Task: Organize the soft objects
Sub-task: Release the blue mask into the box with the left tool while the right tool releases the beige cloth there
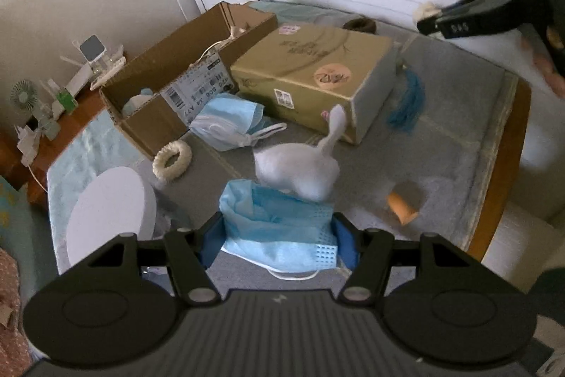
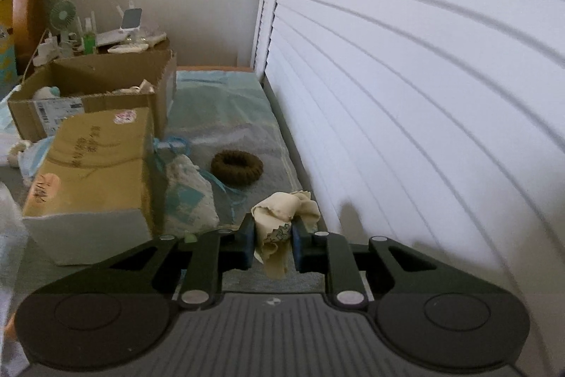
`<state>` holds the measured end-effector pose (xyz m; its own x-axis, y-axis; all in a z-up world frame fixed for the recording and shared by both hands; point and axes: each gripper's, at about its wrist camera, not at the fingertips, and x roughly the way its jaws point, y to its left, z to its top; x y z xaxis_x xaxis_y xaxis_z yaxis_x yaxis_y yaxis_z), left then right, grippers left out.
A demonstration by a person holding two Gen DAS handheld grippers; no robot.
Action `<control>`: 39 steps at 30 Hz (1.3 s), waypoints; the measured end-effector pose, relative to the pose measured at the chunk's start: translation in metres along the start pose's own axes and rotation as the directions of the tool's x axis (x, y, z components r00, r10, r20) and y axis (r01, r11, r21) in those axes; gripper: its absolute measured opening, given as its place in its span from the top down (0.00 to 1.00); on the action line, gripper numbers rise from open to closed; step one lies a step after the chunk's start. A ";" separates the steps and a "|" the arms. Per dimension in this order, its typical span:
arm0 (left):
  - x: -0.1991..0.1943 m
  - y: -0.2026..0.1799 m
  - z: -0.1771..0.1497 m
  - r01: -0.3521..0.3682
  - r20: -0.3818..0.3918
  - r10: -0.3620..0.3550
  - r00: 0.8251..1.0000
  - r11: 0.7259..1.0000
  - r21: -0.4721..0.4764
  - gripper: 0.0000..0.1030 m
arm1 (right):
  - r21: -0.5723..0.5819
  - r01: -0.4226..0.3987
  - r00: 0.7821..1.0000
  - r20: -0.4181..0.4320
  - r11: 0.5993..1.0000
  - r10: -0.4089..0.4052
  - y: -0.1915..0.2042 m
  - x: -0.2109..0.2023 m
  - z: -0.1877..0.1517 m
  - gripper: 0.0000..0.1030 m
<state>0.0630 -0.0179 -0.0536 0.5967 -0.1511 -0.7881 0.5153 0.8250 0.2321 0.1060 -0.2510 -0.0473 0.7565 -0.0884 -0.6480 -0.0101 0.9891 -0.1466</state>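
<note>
Beside the closed tan box (image 2: 95, 165), the right gripper (image 2: 272, 244) has its fingers clamped on a cream cloth (image 2: 282, 211); the left gripper (image 1: 279, 235) holds a blue mask (image 1: 279, 225). Next, likely carry both to the open carton (image 2: 88, 90).

A blurred white plush toy (image 1: 296, 165) hides the far edge of the crumpled blue face mask (image 1: 279, 232). At two o'clock the other black gripper (image 1: 432, 20) is smeared and cut by the frame edge. Contents of the open brown cardboard box (image 2: 91, 101) are mostly hidden behind its walls. Print on the closed tan carton (image 2: 95, 158) is too blurred to read.
</note>
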 end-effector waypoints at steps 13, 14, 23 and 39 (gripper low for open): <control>-0.035 0.020 0.011 0.043 0.087 -0.040 0.995 0.999 -0.030 0.39 | -0.072 -0.128 0.990 0.050 0.989 0.131 0.016 -0.040 0.019 0.77; -0.036 0.025 0.015 0.045 0.096 -0.042 0.995 0.998 -0.034 0.39 | -0.079 -0.144 0.988 0.051 0.986 0.149 0.018 -0.042 0.022 0.77; -0.030 0.085 0.069 0.035 0.191 -0.016 0.982 0.995 -0.093 0.39 | -0.123 -0.224 0.964 0.121 0.967 0.238 0.040 -0.052 0.059 0.77; 0.096 0.164 0.154 0.001 0.106 0.011 0.994 0.993 -0.116 0.17 | -0.100 -0.248 0.957 0.126 0.964 0.260 0.047 -0.021 0.085 0.77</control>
<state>0.2997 0.0185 -0.0031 0.6645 -0.1986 -0.7204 0.4412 0.8823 0.1637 0.1455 -0.1930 0.0227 0.8043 0.1872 -0.5640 -0.2627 0.9633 -0.0549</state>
